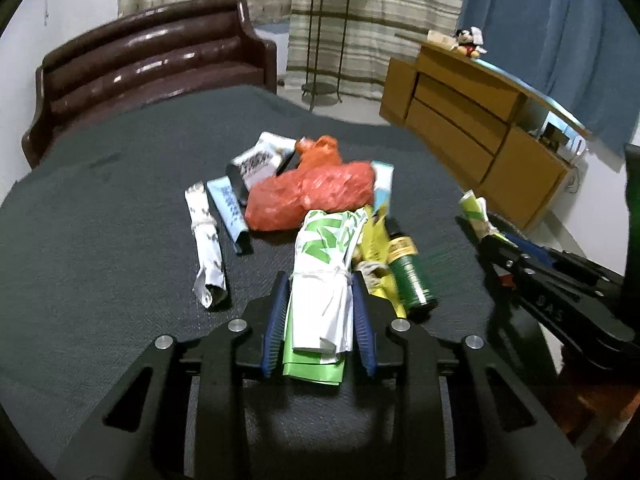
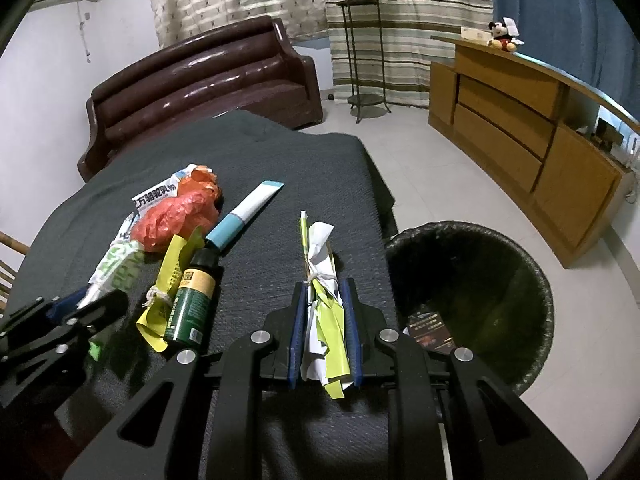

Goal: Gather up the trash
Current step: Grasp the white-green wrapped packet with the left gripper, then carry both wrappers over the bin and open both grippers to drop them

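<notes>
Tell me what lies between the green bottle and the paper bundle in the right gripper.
Only bare dark cloth separates the green bottle from the tied paper bundle, seen in the right wrist view.

**Left gripper clamped on a tied wrapper bundle**

The left gripper (image 1: 320, 312) has its blue-padded fingers (image 1: 275, 320) pressed against both sides of a white-and-green wrapper bundle (image 1: 324, 264) tied with string. Just to its right lie a yellow wrapper (image 1: 378, 248) and a dark green bottle (image 1: 412, 276) on its side. Beyond them sits a crumpled orange plastic bag (image 1: 312, 192), touching a white printed packet (image 1: 260, 160). A rolled white wrapper (image 1: 208, 248) and a light blue tube (image 1: 230, 208) lie left on the dark tablecloth (image 1: 100, 220). The right gripper (image 1: 492, 236) (partly cut off by the frame edge) holds another green-and-white bundle (image 1: 474, 210).
</notes>
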